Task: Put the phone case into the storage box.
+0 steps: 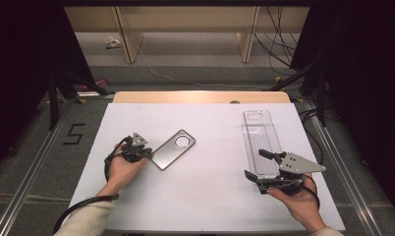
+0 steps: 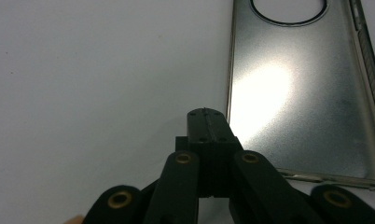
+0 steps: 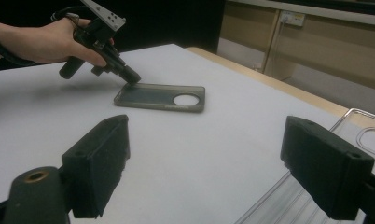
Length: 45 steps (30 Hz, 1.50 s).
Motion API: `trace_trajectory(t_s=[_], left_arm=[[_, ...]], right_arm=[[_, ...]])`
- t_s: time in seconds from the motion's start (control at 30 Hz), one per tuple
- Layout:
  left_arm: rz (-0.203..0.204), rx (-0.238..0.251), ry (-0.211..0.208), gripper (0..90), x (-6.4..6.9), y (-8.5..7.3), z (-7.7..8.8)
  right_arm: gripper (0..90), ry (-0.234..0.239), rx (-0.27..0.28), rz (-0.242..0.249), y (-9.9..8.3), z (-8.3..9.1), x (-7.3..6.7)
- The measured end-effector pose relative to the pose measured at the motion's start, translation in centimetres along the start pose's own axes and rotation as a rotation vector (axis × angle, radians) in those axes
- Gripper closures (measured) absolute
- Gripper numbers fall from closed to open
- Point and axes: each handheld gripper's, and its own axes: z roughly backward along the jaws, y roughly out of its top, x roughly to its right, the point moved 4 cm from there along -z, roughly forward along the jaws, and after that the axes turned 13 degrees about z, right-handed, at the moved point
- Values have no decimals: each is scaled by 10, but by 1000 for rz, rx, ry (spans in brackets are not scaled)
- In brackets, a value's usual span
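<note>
Tongs (image 2: 205, 114) closed beside phone case (image 2: 307, 102)

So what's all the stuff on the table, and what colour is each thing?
Phone case: one, smoky grey with a round hole, left of the middle of the table.
Clear plastic tray: one, see-through, right side.
Table: one, white top with a wooden far edge.
Left gripper: one, black, jaws shut, tip at the phone case's near corner.
Right gripper: one, black, jaws open, at the tray's near end.
Hands: two, holding the grippers.
</note>
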Motion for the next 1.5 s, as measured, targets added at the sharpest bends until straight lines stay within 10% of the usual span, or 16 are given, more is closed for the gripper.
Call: trace_trajectory(t_s=[1.5], left_arm=[[-163,-62,-102,899,53,-8,7]], right_arm=[[167,-2,-2,-3,0,1,0]])
